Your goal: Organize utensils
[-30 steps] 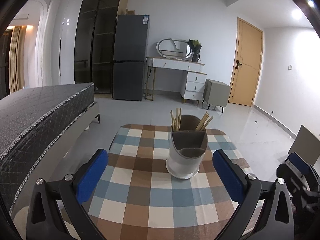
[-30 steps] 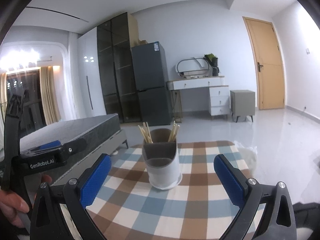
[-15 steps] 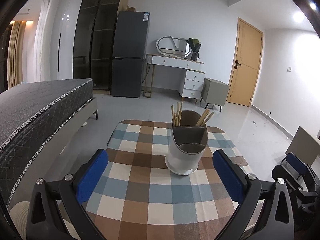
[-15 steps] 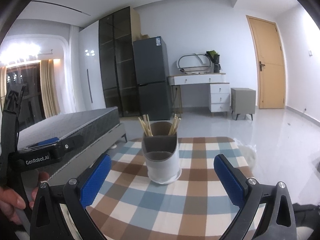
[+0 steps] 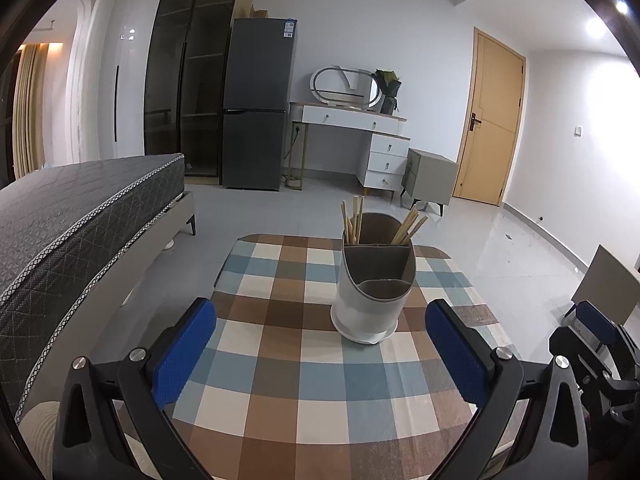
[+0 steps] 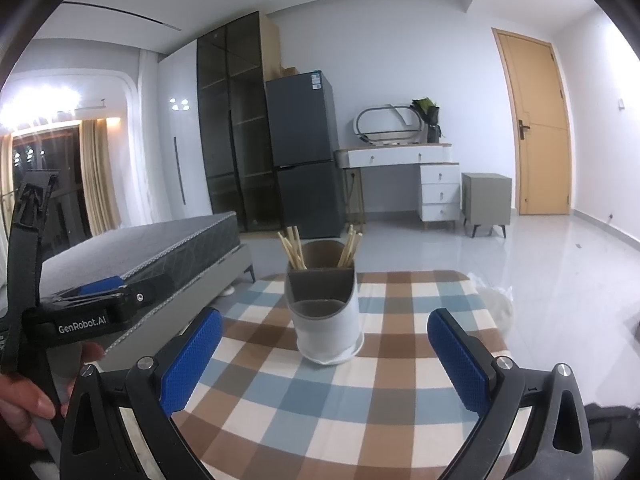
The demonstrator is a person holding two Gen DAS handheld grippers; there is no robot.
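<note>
A white utensil holder with a grey inner divider [image 5: 374, 292] stands on a checked tablecloth [image 5: 280, 360]. It also shows in the right wrist view [image 6: 326, 316]. Wooden chopsticks [image 5: 354, 220] stand in its two rear compartments, and show in the right wrist view [image 6: 294, 248]. The front compartment looks empty. My left gripper [image 5: 320, 356] is open and empty, held back from the holder above the cloth. My right gripper [image 6: 326, 360] is open and empty, also short of the holder. The left gripper shows at the left of the right wrist view [image 6: 100, 304].
A grey bed [image 5: 80, 216] runs along the left of the table. A dark fridge [image 5: 256, 104], a white dresser [image 5: 360, 140] and a wooden door [image 5: 492, 120] stand at the far wall. A crumpled white bag [image 6: 496, 304] lies off the table's right edge.
Both grippers have drawn back and tilted up a little, so the holder sits slightly farther and higher in both views. Both stay open and empty.
</note>
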